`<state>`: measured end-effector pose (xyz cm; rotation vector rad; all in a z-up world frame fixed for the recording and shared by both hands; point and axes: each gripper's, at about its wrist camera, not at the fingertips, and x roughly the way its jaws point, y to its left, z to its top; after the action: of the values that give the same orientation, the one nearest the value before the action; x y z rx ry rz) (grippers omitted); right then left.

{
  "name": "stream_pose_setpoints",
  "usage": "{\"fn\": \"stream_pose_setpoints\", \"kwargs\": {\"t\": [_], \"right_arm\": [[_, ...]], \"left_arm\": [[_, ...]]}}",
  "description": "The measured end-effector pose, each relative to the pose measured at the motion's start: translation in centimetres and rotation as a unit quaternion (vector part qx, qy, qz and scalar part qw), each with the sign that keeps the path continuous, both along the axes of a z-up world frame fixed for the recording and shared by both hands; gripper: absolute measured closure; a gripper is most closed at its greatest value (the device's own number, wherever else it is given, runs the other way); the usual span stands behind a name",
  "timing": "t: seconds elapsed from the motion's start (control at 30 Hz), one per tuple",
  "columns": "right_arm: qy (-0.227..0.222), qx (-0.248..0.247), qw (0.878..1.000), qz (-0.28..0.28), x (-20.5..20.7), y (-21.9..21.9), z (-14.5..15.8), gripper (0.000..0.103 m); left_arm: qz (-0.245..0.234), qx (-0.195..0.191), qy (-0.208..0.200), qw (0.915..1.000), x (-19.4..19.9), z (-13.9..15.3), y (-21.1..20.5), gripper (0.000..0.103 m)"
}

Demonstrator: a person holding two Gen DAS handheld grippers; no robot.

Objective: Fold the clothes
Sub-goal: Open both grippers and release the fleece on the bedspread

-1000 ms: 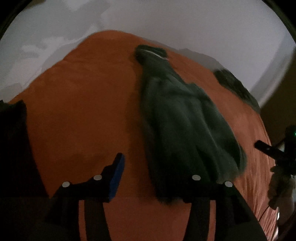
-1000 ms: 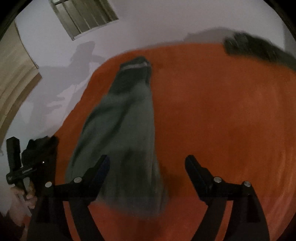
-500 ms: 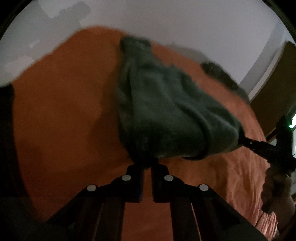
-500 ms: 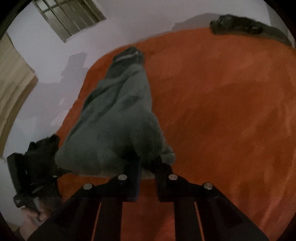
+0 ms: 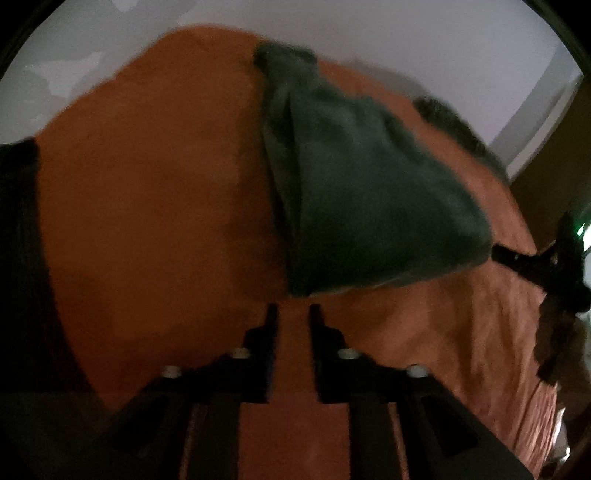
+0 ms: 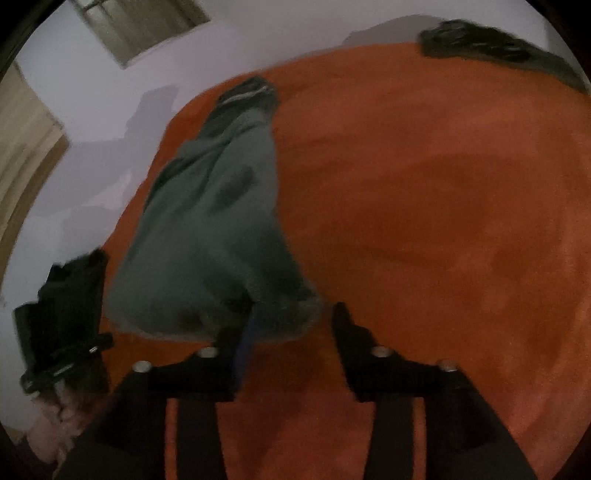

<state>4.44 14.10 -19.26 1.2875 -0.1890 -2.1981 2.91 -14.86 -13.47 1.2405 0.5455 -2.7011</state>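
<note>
A dark green garment [image 5: 362, 199] lies bunched lengthwise on the orange bed cover [image 5: 155, 206], its waistband end far from me. My left gripper [image 5: 292, 319] sits just short of the garment's near edge. Its fingers stand a narrow gap apart with only orange cover between them. In the right wrist view the same garment [image 6: 218, 229] reaches down to my right gripper [image 6: 297, 314], which is wide open. Its left finger [image 6: 247, 332] touches the near hem and the right finger is over bare cover. Each view shows the other gripper at its edge.
A second dark garment [image 6: 495, 48] lies at the far right edge of the bed cover [image 6: 424, 192]. A black mass [image 5: 18, 266] fills the left edge of the left wrist view. White walls stand behind the bed and a window [image 6: 140, 29] is at upper left.
Half a second ago both grippers were shut on the garment's near edge. Both have since opened and let it go, the right one wider. The garment now rests on the cover.
</note>
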Motion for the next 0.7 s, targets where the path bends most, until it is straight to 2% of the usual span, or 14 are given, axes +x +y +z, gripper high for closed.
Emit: {"fn": "stream_pose_setpoints", "kwargs": {"t": [0.03, 0.1, 0.13, 0.23, 0.27, 0.3, 0.33, 0.4, 0.43, 0.47, 0.53, 0.63, 0.7], "right_arm": [[0.015, 0.012, 1.000, -0.023, 0.6, 0.6, 1.2, 0.052], [0.045, 0.001, 0.998, -0.039, 1.5, 0.5, 3.3, 0.052], [0.061, -0.013, 0.997, -0.042, 1.9, 0.3, 4.5, 0.052], [0.075, -0.061, 0.995, 0.008, 1.9, -3.4, 6.4, 0.052], [0.076, -0.072, 0.994, 0.025, 1.6, -5.0, 6.5, 0.052], [0.067, -0.055, 0.996, 0.028, 0.8, -6.8, 5.4, 0.052], [0.056, -0.035, 0.997, 0.030, 0.0, -8.6, 4.2, 0.056], [0.028, 0.001, 0.999, 0.026, -1.3, -10.3, 1.2, 0.075], [0.030, 0.006, 0.999, 0.025, -1.5, -10.0, 0.6, 0.082], [0.034, 0.010, 0.999, 0.025, -1.6, -9.6, 0.1, 0.085], [0.040, 0.017, 0.999, 0.024, -1.9, -8.9, -0.9, 0.085], [0.050, 0.028, 0.998, 0.022, -2.3, -7.8, -2.4, 0.086], [0.082, 0.048, 0.995, 0.038, -1.1, -8.2, -1.6, 0.086]], "left_arm": [[0.003, -0.004, 0.015, 0.9999, 0.3, 1.2, 0.3, 0.052], [0.009, -0.013, 0.044, 0.9989, 1.0, 3.5, 0.8, 0.050], [0.000, -0.006, 0.054, 0.9985, -0.3, 4.6, 1.5, 0.050], [-0.009, 0.002, 0.063, 0.9980, -4.0, 4.7, 3.1, 0.049], [-0.005, -0.003, 0.051, 0.9987, -6.1, 3.7, 3.8, 0.049], [-0.002, -0.005, 0.040, 0.9992, -6.5, 2.8, 4.0, 0.050], [0.007, -0.014, 0.022, 0.9996, -7.0, 1.2, 4.1, 0.051], [0.031, -0.033, -0.015, 0.9989, -8.0, -1.8, 3.9, 0.062], [0.040, -0.029, -0.025, 0.9985, -7.8, -2.9, 3.2, 0.073], [0.047, -0.017, -0.024, 0.9985, -7.0, -3.7, 2.4, 0.085], [0.059, -0.014, -0.022, 0.9979, -5.5, -4.1, 1.3, 0.096], [0.089, -0.033, -0.022, 0.9953, -3.6, -3.7, 0.4, 0.097], [0.094, -0.021, -0.027, 0.9949, -2.8, -4.0, -0.2, 0.096]]}}
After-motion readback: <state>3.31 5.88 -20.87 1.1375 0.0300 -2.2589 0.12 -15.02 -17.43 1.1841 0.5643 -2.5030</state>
